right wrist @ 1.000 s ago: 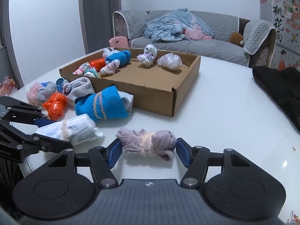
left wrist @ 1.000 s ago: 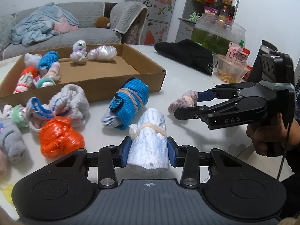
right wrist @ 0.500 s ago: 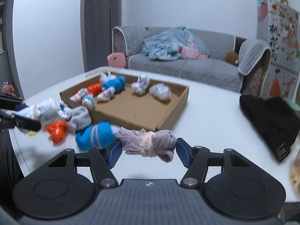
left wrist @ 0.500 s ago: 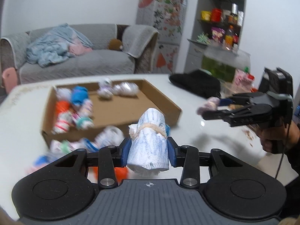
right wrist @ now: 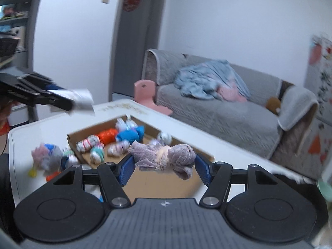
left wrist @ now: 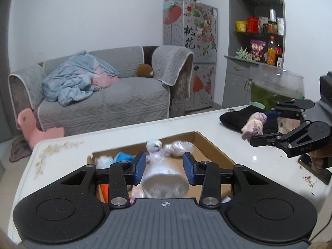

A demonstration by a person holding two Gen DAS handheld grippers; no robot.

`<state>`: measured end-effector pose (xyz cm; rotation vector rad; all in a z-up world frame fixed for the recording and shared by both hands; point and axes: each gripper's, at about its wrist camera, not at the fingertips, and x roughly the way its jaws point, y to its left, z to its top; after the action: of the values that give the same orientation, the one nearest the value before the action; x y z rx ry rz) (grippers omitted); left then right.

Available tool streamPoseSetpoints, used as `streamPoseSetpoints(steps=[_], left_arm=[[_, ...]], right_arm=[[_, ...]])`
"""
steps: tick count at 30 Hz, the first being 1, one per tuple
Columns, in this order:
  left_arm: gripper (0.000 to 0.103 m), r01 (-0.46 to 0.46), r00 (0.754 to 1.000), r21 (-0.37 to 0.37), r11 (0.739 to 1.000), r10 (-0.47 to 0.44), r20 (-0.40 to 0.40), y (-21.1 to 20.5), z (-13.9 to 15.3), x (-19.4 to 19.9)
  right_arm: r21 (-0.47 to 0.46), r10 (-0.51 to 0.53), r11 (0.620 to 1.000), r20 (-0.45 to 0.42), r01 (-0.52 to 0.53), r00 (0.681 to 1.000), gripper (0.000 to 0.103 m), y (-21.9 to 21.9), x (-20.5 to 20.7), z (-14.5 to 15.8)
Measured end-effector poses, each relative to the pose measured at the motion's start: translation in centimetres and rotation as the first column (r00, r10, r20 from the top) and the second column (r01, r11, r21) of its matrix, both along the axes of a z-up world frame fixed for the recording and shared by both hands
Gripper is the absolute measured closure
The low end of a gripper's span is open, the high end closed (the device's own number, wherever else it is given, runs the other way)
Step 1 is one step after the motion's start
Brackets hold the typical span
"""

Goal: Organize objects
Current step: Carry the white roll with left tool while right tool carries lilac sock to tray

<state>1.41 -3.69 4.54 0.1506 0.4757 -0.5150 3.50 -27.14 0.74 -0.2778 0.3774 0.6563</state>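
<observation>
Left gripper point(left wrist: 164, 166) pinches a white rolled sock bundle tied with a band point(left wrist: 164, 180), held in the air over the near side of the open brown cardboard box point(left wrist: 215, 151). Right gripper point(right wrist: 164, 166) clamps a purple-grey knotted sock bundle point(right wrist: 164, 155) end to end, also above the box. Colourful sock rolls point(right wrist: 108, 134) lie in the box's far-left part; more lie left of it on the white table point(left wrist: 62, 166). Grey sofa point(left wrist: 124, 99) far behind.
</observation>
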Motion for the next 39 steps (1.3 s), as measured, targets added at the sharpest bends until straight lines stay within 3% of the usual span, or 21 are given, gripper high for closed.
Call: streamPoseSetpoints(steps=[4, 8, 14, 16, 18, 21, 23, 25, 27, 31, 33, 35, 39], left_arm=[[0.057, 0.011, 1.000, 0.027, 1.000, -0.011, -0.014, -1.5, 0.3, 3.8], [0.063, 0.020, 0.999, 0.066, 0.998, -0.017, -0.051, -2.6, -2.0, 6.6], [0.063, 0.014, 0.994, 0.046, 0.999, -0.009, -0.112, -0.4, -4.2, 4.8], [0.052, 0.035, 0.990, 0.012, 0.999, -0.033, -0.134, 0.5, -4.6, 2.6], [0.028, 0.067, 0.992, 0.007, 0.998, -0.066, -0.109, 1.5, -4.8, 0.0], [0.025, 0.160, 0.984, 0.034, 0.987, -0.157, -0.089, 1.8, -5.4, -4.0], [0.018, 0.237, 0.971, 0.130, 0.963, -0.232, -0.052, 1.2, -5.9, -6.1], [0.016, 0.275, 0.958, 0.292, 0.916, -0.287, -0.004, -0.3, -6.7, -7.4], [0.016, 0.303, 0.947, 0.383, 0.873, -0.322, -0.014, -1.7, -7.4, -7.2], [0.017, 0.401, 0.907, 0.471, 0.786, -0.414, -0.082, -3.9, -9.0, -6.3], [0.026, 0.445, 0.889, 0.488, 0.751, -0.436, -0.138, -4.5, -9.9, -5.9], [0.033, 0.475, 0.877, 0.485, 0.734, -0.442, -0.189, -4.8, -10.7, -5.4], [0.040, 0.479, 0.876, 0.487, 0.731, -0.430, -0.216, -4.5, -11.5, -5.0]], right_arm=[[-0.029, 0.041, 0.999, 0.000, -0.041, 0.999, 0.044, 2.2, 3.5, 0.5], [-0.052, 0.057, 0.997, -0.057, -0.060, 0.997, 0.044, 4.6, 6.3, -1.4], [-0.010, 0.078, 0.997, -0.130, -0.080, 0.988, 0.044, 5.4, 7.0, -3.6], [-0.019, 0.068, 0.997, -0.128, -0.071, 0.989, 0.044, 5.1, 6.2, -3.7], [0.001, 0.067, 0.998, -0.138, -0.068, 0.988, 0.044, 4.5, 5.2, -3.8], [0.030, 0.076, 0.997, -0.135, -0.073, 0.988, 0.044, 3.6, 3.3, -3.7], [0.048, 0.081, 0.996, -0.135, -0.075, 0.988, 0.044, 3.1, 2.3, -3.5], [0.058, 0.087, 0.995, -0.133, -0.080, 0.987, 0.044, 2.9, 1.4, -3.3], [0.065, 0.090, 0.995, -0.139, -0.082, 0.986, 0.044, 2.7, 0.7, -3.4], [0.056, 0.090, 0.995, -0.150, -0.082, 0.985, 0.044, 2.3, -1.0, -4.0], [0.055, 0.078, 0.996, -0.154, -0.071, 0.985, 0.044, 1.8, -2.1, -4.3], [0.065, 0.070, 0.996, -0.166, -0.060, 0.984, 0.044, 1.0, -3.2, -4.6], [0.078, 0.045, 0.997, -0.190, -0.030, 0.981, 0.044, -0.2, -4.4, -5.6]])
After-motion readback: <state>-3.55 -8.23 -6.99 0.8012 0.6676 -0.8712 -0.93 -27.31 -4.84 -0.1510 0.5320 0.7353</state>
